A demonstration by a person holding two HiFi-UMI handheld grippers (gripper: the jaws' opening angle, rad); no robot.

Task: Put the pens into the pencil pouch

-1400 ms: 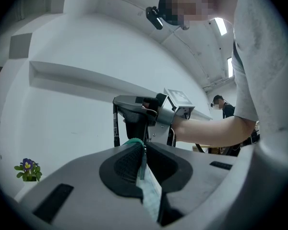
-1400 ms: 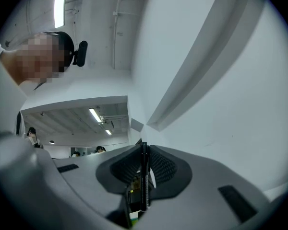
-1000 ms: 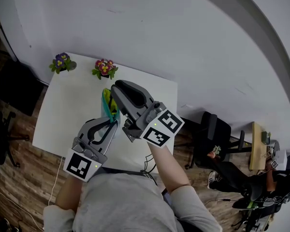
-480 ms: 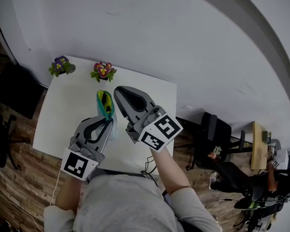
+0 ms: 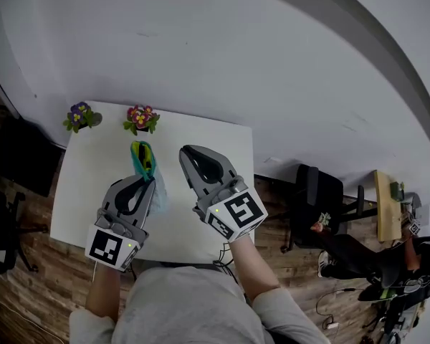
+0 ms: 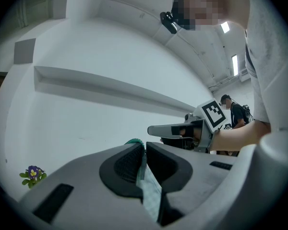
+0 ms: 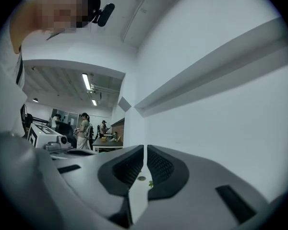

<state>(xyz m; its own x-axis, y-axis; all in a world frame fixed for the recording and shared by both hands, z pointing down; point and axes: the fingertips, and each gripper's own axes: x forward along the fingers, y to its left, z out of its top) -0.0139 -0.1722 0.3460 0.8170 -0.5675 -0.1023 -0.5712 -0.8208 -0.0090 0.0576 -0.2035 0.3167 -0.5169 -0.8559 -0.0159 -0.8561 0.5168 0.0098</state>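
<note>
A white table (image 5: 201, 138) stands against a pale wall, with two small flower pots along its far edge: a purple-flowered one (image 5: 79, 116) at the far left corner and a red-flowered one (image 5: 140, 118) to its right. The red one sits just beyond the far end of the pencil pouch (image 5: 143, 162). A dark office chair (image 5: 312, 192) stands off the table's right side on the wooden floor (image 5: 29, 264), with a seated person (image 5: 358, 260) further right. The teal pouch is over the left half of the table, its long axis running near to far. Its open mouth is at the far end, with something yellow-green inside; whether that is pens cannot be made out. The left gripper (image 5: 145, 183) clamps the pouch's near end, the fabric pinched between its narrow jaws. The right gripper (image 5: 190, 153) is just right of the pouch and apart from it, pointing far, its jaws pressed together with nothing between them.
</note>
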